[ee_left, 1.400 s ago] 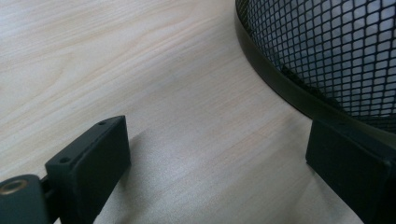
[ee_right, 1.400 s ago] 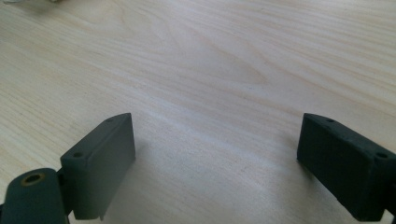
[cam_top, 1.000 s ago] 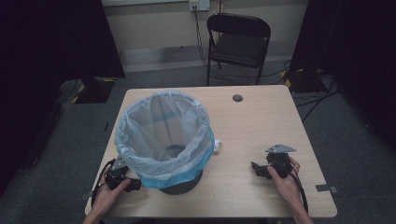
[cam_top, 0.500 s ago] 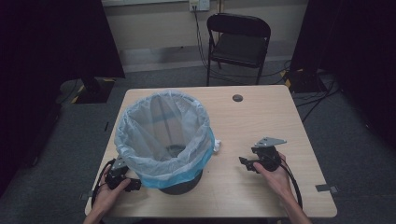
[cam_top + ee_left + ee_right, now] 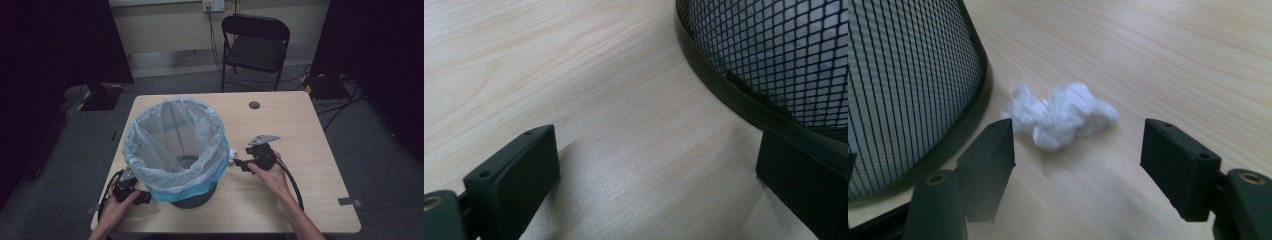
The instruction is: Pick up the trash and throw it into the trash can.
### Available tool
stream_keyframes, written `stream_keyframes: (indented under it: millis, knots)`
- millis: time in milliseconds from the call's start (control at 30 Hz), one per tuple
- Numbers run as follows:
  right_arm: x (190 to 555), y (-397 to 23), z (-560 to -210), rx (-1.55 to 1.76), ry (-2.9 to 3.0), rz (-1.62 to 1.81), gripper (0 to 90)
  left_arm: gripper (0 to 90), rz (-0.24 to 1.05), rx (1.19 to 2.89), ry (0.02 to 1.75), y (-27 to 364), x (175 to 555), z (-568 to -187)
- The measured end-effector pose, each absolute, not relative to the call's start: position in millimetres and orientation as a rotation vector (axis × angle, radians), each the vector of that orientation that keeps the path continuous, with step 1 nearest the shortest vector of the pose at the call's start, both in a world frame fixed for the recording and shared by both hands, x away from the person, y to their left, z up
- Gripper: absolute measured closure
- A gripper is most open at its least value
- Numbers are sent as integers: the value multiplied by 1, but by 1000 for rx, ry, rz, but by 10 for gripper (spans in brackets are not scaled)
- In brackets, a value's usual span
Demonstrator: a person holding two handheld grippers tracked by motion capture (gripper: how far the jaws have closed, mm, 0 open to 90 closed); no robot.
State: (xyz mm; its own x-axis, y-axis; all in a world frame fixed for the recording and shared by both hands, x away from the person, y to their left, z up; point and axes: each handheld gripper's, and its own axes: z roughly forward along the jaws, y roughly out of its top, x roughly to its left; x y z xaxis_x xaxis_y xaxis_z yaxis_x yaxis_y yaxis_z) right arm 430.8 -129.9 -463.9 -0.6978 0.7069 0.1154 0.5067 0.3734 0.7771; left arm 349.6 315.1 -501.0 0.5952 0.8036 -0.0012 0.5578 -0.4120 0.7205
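Observation:
A black mesh bin (image 5: 192,197) lined with a pale blue bag (image 5: 175,145) stands on the wooden table (image 5: 300,130). A crumpled white paper wad (image 5: 1063,115) lies on the table beside the bin's base (image 5: 955,135), and it is also small in the high view (image 5: 231,159). My right gripper (image 5: 239,163) points left at the wad. Its jaws have just been closing a little and stand open (image 5: 1080,150), with the wad just beyond their tips. My left gripper (image 5: 142,196) rests open (image 5: 659,165) at the bin's near left, its right jaw against the base ring (image 5: 724,90).
A small dark round disc (image 5: 254,105) lies near the table's far edge. A black folding chair (image 5: 257,42) stands behind the table, with cables (image 5: 325,95) on the floor to the right. Grey tape (image 5: 348,201) marks the right front edge.
My right gripper has moved left across the table toward the bin and the paper wad. The left gripper and the bin have stayed put.

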Motion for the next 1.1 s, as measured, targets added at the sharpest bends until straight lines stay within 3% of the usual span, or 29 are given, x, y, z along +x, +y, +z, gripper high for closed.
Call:
stream_keyframes:
  millis: [433,867,1100]
  knots:
    - [458,-85,-487,1045,2475,1171,217,30,455,2130,1071,315,350,-501]
    - [456,-92,-492,1063,2424,1095,640,30,454,2130,1070,315,350,-501]
    - [460,-98,-490,1094,2446,1098,755,29,454,2130,1070,315,350,-501]
